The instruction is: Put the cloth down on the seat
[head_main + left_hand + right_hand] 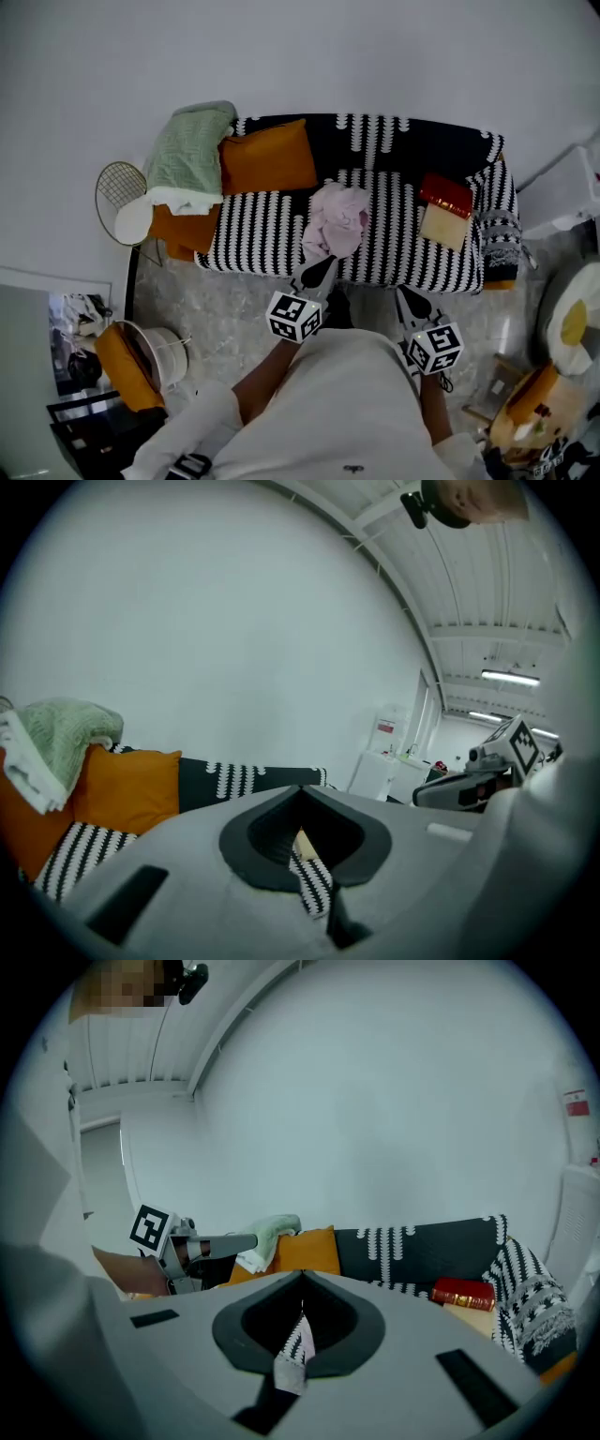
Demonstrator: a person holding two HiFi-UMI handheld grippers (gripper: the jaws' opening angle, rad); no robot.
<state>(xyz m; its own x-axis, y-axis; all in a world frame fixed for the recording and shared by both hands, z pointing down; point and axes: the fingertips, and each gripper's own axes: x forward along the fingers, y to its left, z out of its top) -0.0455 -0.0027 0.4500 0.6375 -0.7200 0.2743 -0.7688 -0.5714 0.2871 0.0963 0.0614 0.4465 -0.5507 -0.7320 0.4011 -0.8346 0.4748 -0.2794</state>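
Both tongs are closed to a slit and hold nothing. The left tongs (322, 267) sit just beside the pink cloth (337, 220), which lies crumpled on the seat of the striped bench (262, 234) and shows only in the head view. The right tongs (405, 298) hang farther back. An orange cushion (267, 155) and a red book (445, 194) flank the cloth.

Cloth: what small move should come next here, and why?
Probably just draw the left claw back from the sofa. The cloth lies bunched on the seat. The left claw's jaws are together with nothing between them, and the right claw is shut too, clear of the cloth. The task looks done.
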